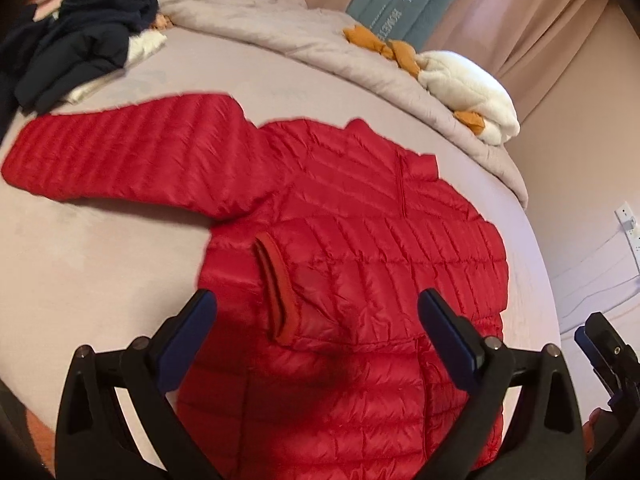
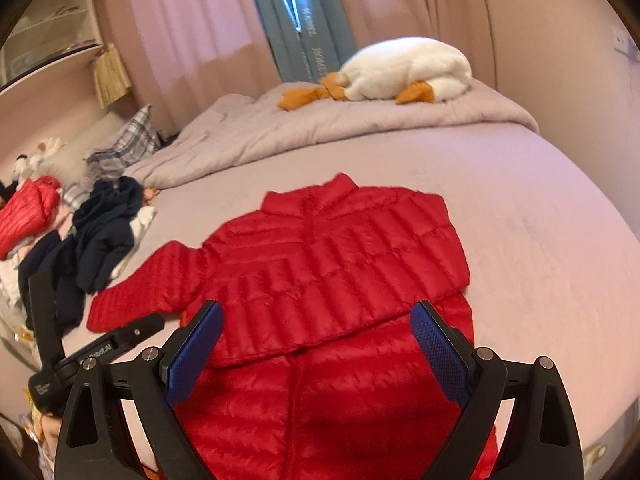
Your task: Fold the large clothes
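My left claw (image 1: pixel 316 312) and right claw (image 2: pixel 316 322) gape empty above the red down jacket (image 2: pixel 340 264); its hem is cut off beneath them.

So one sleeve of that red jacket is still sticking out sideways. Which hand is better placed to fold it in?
Probably the left. The spread sleeve lies on the left gripper's side, both jaws open. The right gripper hovers over the side already folded in.
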Tool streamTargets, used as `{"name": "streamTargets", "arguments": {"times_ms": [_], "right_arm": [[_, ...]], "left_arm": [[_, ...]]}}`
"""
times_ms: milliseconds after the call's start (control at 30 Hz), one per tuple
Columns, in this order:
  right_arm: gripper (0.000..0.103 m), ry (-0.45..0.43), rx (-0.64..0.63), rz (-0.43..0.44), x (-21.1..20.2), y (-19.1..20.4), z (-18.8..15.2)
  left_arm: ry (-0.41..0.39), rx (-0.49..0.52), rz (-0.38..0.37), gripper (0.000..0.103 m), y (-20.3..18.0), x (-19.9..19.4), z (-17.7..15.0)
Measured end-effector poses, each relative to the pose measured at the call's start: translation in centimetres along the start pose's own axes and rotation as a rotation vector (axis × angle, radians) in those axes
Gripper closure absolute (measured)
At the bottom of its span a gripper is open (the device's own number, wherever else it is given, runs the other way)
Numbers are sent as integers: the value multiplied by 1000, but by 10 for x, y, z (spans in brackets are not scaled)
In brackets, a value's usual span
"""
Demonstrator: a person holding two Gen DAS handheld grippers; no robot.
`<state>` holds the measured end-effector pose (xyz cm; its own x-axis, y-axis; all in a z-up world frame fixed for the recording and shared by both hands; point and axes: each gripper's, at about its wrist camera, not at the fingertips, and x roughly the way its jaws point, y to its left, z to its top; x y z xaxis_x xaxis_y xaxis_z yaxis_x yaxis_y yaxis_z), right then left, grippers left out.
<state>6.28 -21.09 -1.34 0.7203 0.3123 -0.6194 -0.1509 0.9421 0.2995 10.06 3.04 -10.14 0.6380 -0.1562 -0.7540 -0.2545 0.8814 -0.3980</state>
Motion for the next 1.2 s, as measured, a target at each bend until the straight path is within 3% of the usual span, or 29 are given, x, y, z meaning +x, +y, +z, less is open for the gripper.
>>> {"name": "streamTargets", "arguments": {"times_ms": [200, 267, 400, 500, 567, 633, 867, 1000, 1200], "right_arm": [[9, 35, 30, -42, 16, -12, -5], [9, 44, 31, -51, 18, -14, -7], [9, 53, 43, -61, 21, -21, -9], [9, 56, 60, -67, 23, -26, -10], [9, 61, 73, -67, 23, -30, -12], [9, 65, 84, -66, 23, -34, -14], [9, 60, 102, -86, 18, -46, -16], [9, 53, 121, -101, 17, -53, -14], [9, 56, 146, -113, 19, -60, -14]], "left_arm": [[84, -42, -41, 12, 9, 36, -9], [120, -67, -47, 22, 15, 49, -14], [141, -94, -61, 28, 21, 65, -19], [100, -113, -87, 49, 23, 69, -14], [92, -130, -104, 77, 26, 74, -10], [82, -139, -107, 89, 24, 75, -3], [-77, -43, -71, 92, -2, 50, 49], [-147, 26, -7, 92, -15, 49, 83], [-126, 38, 41, 92, -3, 72, 103]]}}
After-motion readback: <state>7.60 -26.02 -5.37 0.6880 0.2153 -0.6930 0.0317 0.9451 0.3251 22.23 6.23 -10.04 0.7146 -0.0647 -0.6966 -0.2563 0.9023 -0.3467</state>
